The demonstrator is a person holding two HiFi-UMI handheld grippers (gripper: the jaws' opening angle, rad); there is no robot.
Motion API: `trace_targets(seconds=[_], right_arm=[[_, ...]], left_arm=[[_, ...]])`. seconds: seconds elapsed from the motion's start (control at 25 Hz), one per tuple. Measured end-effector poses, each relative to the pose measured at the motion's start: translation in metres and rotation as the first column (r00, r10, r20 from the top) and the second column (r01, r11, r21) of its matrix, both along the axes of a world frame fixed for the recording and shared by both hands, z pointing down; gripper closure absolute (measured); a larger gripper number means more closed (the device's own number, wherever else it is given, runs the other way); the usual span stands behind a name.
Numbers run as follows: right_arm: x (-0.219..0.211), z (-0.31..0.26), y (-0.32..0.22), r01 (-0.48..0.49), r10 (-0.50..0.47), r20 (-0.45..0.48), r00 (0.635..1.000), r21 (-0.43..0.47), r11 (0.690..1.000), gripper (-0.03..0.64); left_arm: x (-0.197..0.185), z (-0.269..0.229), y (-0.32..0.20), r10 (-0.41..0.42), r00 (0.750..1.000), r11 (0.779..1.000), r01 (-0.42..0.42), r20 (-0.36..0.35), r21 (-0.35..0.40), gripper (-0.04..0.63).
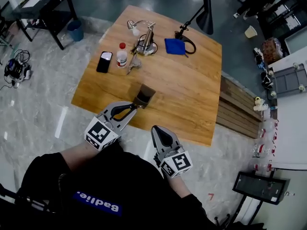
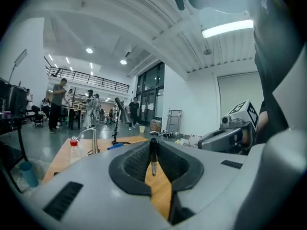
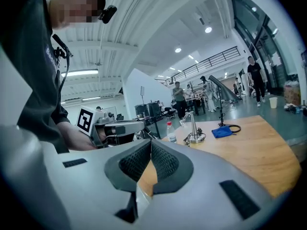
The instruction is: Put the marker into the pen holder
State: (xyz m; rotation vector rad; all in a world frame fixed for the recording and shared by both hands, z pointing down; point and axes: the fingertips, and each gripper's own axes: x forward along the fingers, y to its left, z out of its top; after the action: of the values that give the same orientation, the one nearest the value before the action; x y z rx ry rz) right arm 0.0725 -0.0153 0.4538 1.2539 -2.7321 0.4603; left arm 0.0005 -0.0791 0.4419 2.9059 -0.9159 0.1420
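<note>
The dark marker stands upright between the jaws of my left gripper, which is shut on it. In the head view, the left gripper hovers over the near part of the wooden table. Its tips are just short of the dark, square pen holder. The pen holder does not show in the left gripper view. My right gripper hangs off the table's near edge, its jaws shut with nothing between them. The right gripper view shows the right gripper closed and the left gripper to its left.
At the far side of the table lie a black phone, a red-capped bottle, a metal stand, a blue cloth and a black lamp. A blue bin stands on the floor at the left.
</note>
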Motion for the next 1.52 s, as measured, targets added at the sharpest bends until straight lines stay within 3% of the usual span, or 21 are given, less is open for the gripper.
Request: trace_targets(seconds=[0.44, 0.92, 1.52], right_arm=[[-0.001, 0.009, -0.058, -0.121, 0.120, -0.016, 0.993, -0.023, 0.992, 0.611], [0.040, 0.025, -0.086, -0.069, 0.067, -0.032, 0.997, -0.075, 0.995, 0.611], [0.067, 0.039, -0.092, -0.037, 0.033, -0.034, 0.999, -0.128, 0.991, 0.611]], left_arm=[[0.014, 0.044, -0.061, 0.132, 0.990, 0.991, -0.130, 0.054, -0.039, 0.538], [0.036, 0.125, -0.097, 0.073, 0.992, 0.983, -0.053, 0.107, -0.178, 0.539], [0.046, 0.186, -0.106, 0.072, 0.973, 0.973, -0.020, 0.218, -0.232, 0.538]])
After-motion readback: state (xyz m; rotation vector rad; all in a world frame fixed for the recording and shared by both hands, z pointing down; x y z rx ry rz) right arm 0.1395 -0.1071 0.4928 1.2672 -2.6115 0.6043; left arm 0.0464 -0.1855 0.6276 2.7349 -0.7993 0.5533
